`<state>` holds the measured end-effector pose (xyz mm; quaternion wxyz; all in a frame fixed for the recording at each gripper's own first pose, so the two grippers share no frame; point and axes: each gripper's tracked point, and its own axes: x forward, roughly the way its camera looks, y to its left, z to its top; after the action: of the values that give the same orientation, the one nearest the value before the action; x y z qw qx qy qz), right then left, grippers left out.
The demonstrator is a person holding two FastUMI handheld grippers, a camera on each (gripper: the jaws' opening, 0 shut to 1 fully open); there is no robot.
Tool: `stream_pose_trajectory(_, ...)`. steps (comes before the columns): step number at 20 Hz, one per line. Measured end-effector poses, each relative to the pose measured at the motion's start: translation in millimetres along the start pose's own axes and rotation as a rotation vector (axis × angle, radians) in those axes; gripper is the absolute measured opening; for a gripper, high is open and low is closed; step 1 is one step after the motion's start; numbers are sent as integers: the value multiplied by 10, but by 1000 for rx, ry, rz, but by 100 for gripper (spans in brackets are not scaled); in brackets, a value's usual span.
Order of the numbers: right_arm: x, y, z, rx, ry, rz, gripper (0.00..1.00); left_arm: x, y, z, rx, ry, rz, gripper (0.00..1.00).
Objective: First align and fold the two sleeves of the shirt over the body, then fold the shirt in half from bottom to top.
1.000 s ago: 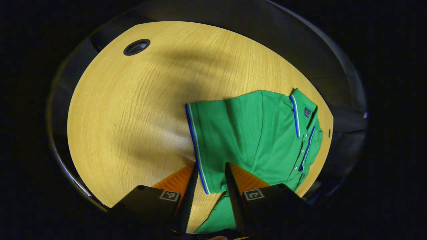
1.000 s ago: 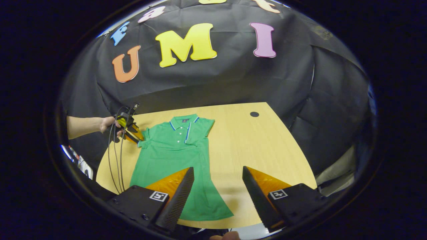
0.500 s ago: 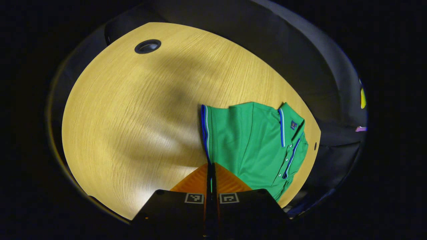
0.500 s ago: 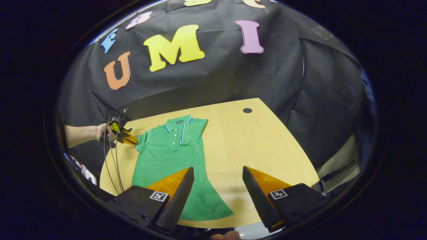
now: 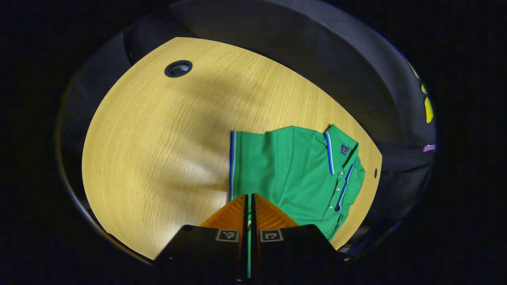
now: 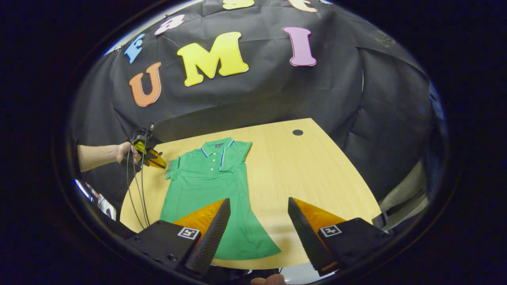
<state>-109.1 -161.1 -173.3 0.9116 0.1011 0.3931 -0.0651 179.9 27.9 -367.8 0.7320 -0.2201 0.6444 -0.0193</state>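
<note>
Green sleeve (image 5: pixel 247 166) pinched in level left tool (image 5: pixel 248 198).

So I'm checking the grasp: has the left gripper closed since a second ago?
Yes. The left gripper has closed its fingers on the sleeve hem; against the table, that hem barely shifted.

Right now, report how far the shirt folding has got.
Done: the far sleeve already lies folded over the shirt. In hand: the left gripper is shut on the near sleeve. The right gripper hangs open. Left: fold that sleeve over, then fold bottom to top.
</note>
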Motion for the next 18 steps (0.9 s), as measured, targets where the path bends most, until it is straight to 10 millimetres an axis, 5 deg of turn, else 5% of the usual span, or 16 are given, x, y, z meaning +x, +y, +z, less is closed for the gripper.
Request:
stream_pose_trajectory(1, 5, -1, -12, 0, 2, -1, 94, 15, -37, -57, -7, 18, -18, 11)
stream_pose_trajectory(3, -28, -7, -45, -2, 3, -8, 94, 48, 45, -86, -5, 43, 9, 65)
stream_pose_trajectory(4, -44, -23, -79, -2, 7, -13, 94, 52, 84, -31, 2, 36, 28, 53)
stream_pose_trajectory(5, -39, -27, -102, 3, 14, -16, 94, 101, 115, -7, 13, 32, 46, 58)
stream_pose_trajectory(6, -51, -31, -139, 7, 24, -18, 94, 142, 122, -29, 19, 42, 56, 72)
stream_pose_trajectory(7, -47, -38, -144, 8, 27, -21, 94, 173, 134, -55, 13, 57, 65, 74)
stream_pose_trajectory(13, -7, -145, -175, 29, 32, -47, 94, 322, 118, -95, 29, 101, 94, 74)
stream_pose_trajectory(18, 70, -179, -256, 45, 58, -54, 94, 362, 205, -161, 199, 100, 298, 69)
